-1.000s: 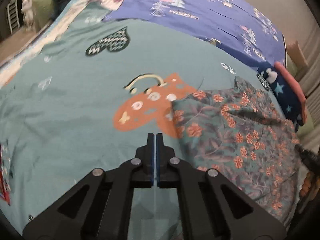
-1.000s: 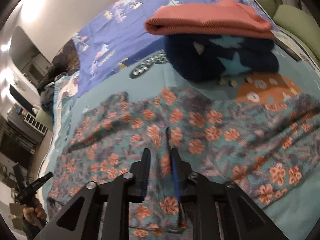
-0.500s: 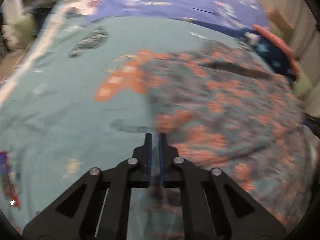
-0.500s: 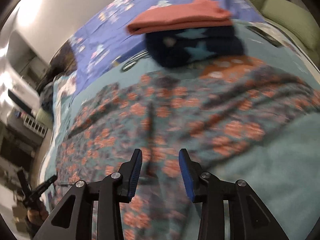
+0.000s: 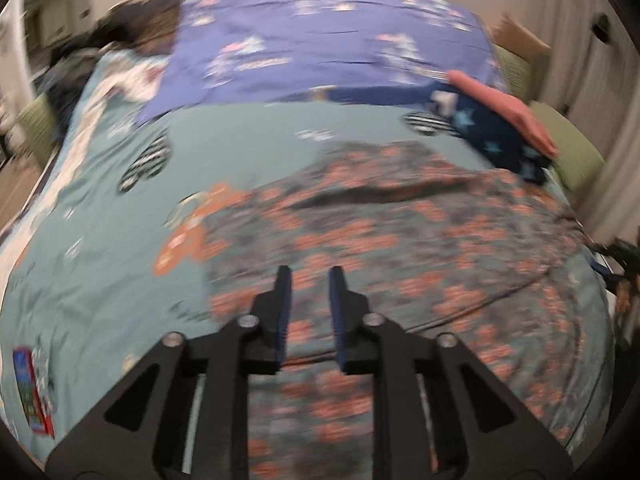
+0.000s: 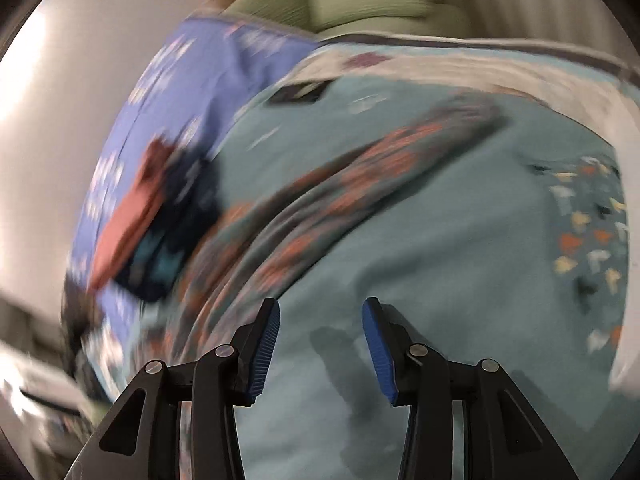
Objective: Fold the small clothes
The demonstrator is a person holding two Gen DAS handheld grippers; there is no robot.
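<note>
Thin floral fabric (image 5: 400,248) judged light, limp, easily dragged; corner or hem best pinched. Left gripper (image 5: 308,312) just parted, right gripper (image 6: 320,340) just widened; nothing held.

The garment (image 5: 400,248) is grey-teal with orange flowers. The bedsheet (image 5: 248,140) is teal with striped hearts. Folded clothes: one navy with pale-blue stars (image 5: 496,136), one salmon-pink (image 5: 504,108). The blanket (image 5: 320,52) is violet-blue.

Bed (image 5: 100,272) with 1 teal printed cover and 1 purple blanket (image 5: 320,52). Garments: 1 floral piece (image 5: 400,240) spread flat; 1 stack of 2 folded items, 1 navy starred (image 5: 496,136) beneath 1 coral (image 5: 504,108). Claws: 2.
</note>
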